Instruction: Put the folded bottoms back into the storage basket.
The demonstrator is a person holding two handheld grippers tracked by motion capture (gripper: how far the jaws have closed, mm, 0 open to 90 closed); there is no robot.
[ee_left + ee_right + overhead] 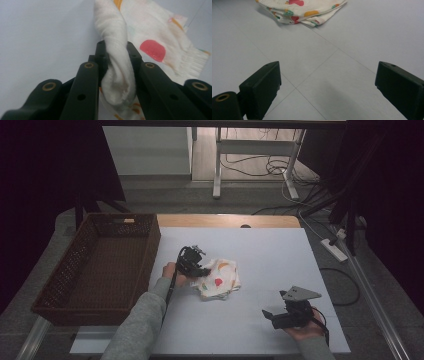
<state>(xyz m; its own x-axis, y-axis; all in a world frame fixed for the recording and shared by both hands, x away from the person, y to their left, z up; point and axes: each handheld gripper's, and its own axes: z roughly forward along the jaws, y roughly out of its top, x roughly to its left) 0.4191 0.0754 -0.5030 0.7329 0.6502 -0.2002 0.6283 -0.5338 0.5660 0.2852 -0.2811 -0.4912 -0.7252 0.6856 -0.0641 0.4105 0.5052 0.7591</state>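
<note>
A folded white cloth [220, 279] with red, orange and green spots lies in the middle of the white table. My left gripper [201, 271] sits at its left edge. In the left gripper view a bunched fold of the cloth [117, 67] is pinched between the two black jaws of my left gripper [117, 52], which are shut on it. My right gripper [272, 316] rests near the table's front right, held in a hand, pointing left. In the right gripper view my right gripper [328, 75] stands open over bare table, with the cloth [302, 8] farther ahead.
A brown wicker basket [100, 265] stands at the left edge of the white table [280, 255]. Behind the table are desk legs [217, 165] and cables on the floor, and a power strip [336, 247] lies to the right.
</note>
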